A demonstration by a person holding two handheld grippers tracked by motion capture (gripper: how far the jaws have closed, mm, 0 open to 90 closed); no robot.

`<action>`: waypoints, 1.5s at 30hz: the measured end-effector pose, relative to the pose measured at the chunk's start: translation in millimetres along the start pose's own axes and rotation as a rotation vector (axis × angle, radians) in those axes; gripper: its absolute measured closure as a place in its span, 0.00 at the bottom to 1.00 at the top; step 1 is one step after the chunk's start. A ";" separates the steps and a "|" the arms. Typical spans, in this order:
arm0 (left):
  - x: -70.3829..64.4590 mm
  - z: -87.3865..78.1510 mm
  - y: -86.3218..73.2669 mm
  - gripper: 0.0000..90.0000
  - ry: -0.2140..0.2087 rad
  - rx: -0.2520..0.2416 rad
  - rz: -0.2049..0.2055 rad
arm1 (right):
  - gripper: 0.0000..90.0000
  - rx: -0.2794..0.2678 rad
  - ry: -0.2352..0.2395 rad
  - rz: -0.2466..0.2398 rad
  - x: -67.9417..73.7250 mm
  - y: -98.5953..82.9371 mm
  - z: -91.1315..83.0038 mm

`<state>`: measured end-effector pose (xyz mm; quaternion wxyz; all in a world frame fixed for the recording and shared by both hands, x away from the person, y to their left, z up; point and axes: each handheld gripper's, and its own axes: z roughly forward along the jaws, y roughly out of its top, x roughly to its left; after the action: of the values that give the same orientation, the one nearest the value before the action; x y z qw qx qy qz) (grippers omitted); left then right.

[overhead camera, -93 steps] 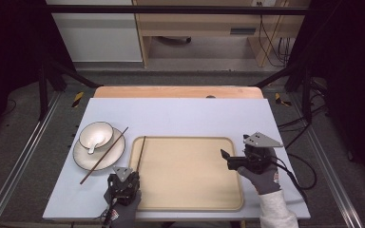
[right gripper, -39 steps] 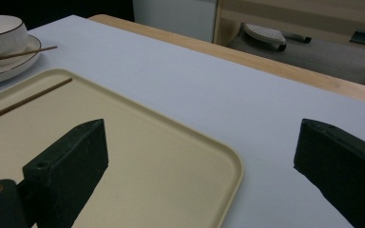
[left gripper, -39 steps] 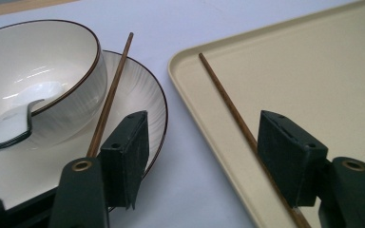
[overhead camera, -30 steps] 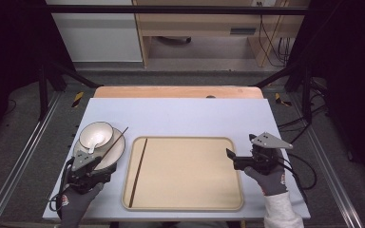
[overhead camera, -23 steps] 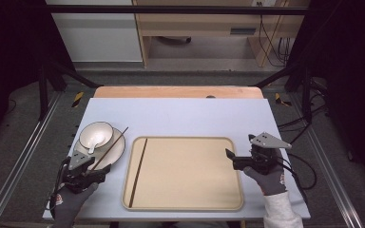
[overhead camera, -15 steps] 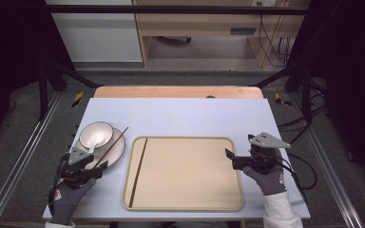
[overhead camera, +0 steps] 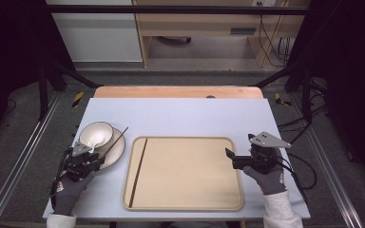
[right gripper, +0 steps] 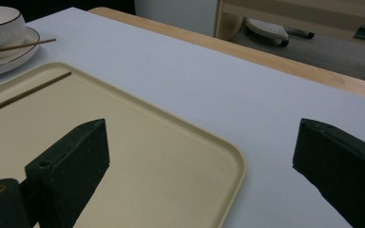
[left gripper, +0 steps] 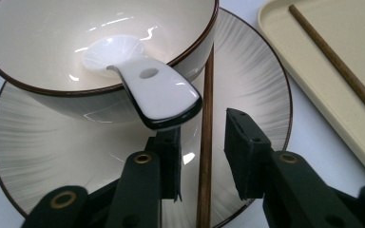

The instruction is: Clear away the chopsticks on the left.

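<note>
1. Chopstick (overhead camera: 115, 142) lies across the plate (overhead camera: 118, 151) beside the bowl (overhead camera: 96, 134) on the tabletop (overhead camera: 180, 118); left tongs (overhead camera: 95, 159) sit at the plate's near edge, right tongs (overhead camera: 228, 156) over the tray (overhead camera: 185, 175)
2. Left tongs (left gripper: 202, 156) parted, straddling the chopstick (left gripper: 205, 142) without pinching it, under the spoon (left gripper: 157, 95)
3. Right tongs (right gripper: 199, 156) gape wide, empty, above the tray's (right gripper: 171, 156) corner

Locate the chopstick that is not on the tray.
In the left gripper view, the chopstick lies across the plate, leaning against the bowl, between the open jaws of the left gripper, left of the tray.
</note>
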<state>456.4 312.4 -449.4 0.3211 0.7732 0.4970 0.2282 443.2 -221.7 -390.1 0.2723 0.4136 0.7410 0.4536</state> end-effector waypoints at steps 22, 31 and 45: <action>-2.2 -1.2 -1.5 0.94 -0.034 0.022 -0.004 | 0.05 0.021 0.005 -0.012 2.0 -2.0 5.0; -15.8 -11.4 3.7 0.94 -0.031 -0.017 0.004 | 0.05 0.016 0.002 -0.009 1.3 -1.5 3.1; -36.2 -23.2 7.8 0.94 -0.010 -0.071 -0.052 | 0.05 0.020 0.002 -0.011 1.4 -1.6 2.9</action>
<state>431.1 283.2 -429.0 0.3567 0.7492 0.5070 0.2333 444.1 -219.6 -392.9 0.2697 0.4118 0.7479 0.4453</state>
